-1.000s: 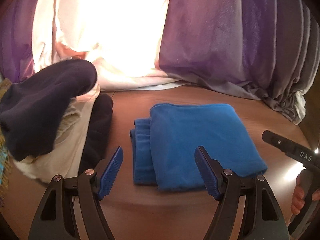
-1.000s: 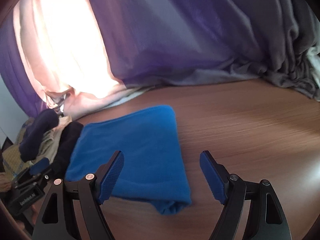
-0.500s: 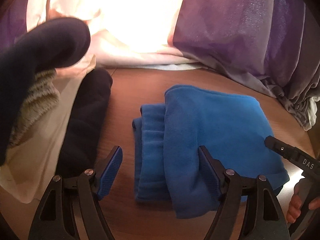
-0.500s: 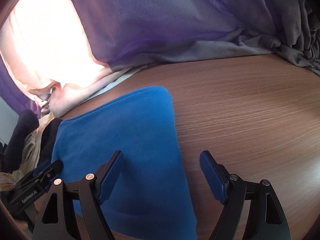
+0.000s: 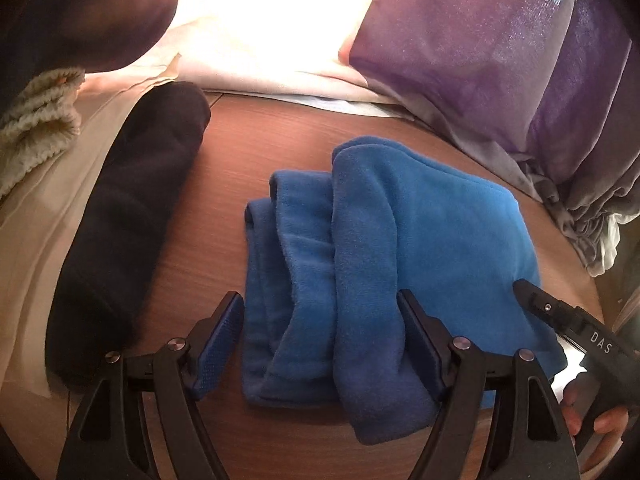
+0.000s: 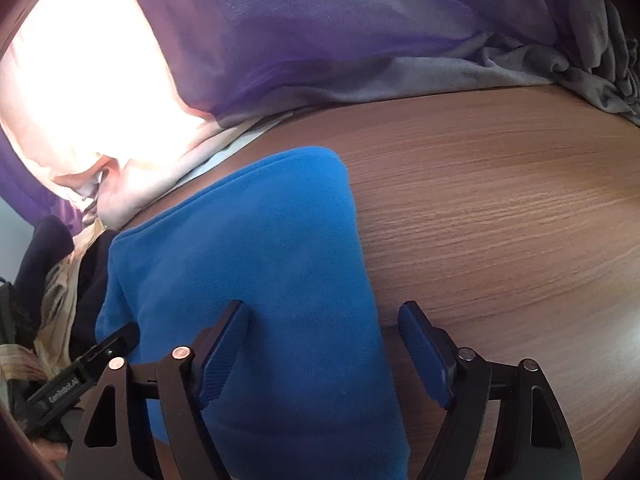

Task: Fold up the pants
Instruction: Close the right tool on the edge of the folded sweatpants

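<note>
Now folded blue pants (image 5: 384, 248) between fingers of both spread claws, left claw (image 5: 320, 344), right claw (image 6: 322, 344), ungripped.

One folded blue pair of pants (image 5: 400, 240) lies on one wooden table (image 6: 500, 220). Two grippers show: left gripper (image 5: 320, 340), right gripper (image 6: 324, 344). One black garment (image 5: 132, 208) and one purple curtain (image 6: 340, 28).
</note>
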A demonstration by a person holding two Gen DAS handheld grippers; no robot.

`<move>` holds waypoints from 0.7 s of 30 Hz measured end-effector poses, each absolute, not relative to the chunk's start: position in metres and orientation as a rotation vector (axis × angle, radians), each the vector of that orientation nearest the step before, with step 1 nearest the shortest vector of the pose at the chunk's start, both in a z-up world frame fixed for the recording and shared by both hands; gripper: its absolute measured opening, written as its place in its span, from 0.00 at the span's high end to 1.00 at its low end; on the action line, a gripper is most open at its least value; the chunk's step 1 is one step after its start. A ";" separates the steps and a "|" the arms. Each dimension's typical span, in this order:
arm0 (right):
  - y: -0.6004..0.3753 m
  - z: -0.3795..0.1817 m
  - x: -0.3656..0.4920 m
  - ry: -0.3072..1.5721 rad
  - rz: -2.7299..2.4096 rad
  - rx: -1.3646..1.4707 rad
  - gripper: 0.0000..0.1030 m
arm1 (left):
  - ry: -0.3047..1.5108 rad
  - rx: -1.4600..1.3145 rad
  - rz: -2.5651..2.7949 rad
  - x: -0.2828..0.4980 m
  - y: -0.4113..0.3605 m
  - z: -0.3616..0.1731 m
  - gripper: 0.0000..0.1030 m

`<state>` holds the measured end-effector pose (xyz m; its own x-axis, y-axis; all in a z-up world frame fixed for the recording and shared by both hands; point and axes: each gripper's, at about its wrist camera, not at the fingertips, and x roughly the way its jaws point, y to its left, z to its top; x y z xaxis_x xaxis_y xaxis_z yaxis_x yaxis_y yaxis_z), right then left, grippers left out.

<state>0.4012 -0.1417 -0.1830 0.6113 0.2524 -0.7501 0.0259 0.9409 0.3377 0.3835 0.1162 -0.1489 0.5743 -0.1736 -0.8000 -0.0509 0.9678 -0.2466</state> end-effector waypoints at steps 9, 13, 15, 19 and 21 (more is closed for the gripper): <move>-0.131 -0.171 0.399 0.900 0.182 0.296 0.72 | 0.958 -0.245 -0.128 0.382 0.114 -0.139 0.55; -0.130 -0.159 0.393 0.876 0.173 0.275 0.78 | 0.938 -0.220 -0.143 0.380 0.111 -0.133 0.61; -0.128 -0.151 0.390 0.855 0.171 0.258 0.80 | 0.932 -0.215 -0.154 0.379 0.110 -0.130 0.63; -0.122 -0.135 0.382 0.815 0.170 0.219 0.82 | 0.903 -0.200 -0.164 0.373 0.108 -0.118 0.67; -0.120 -0.127 0.377 0.796 0.172 0.213 0.82 | 0.869 -0.174 -0.184 0.367 0.106 -0.106 0.85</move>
<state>0.3767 -0.1204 -0.1265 0.6872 0.2323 -0.6883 -0.0727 0.9647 0.2531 0.3674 0.1058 -0.1063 0.6316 -0.2306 -0.7402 0.0893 0.9700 -0.2261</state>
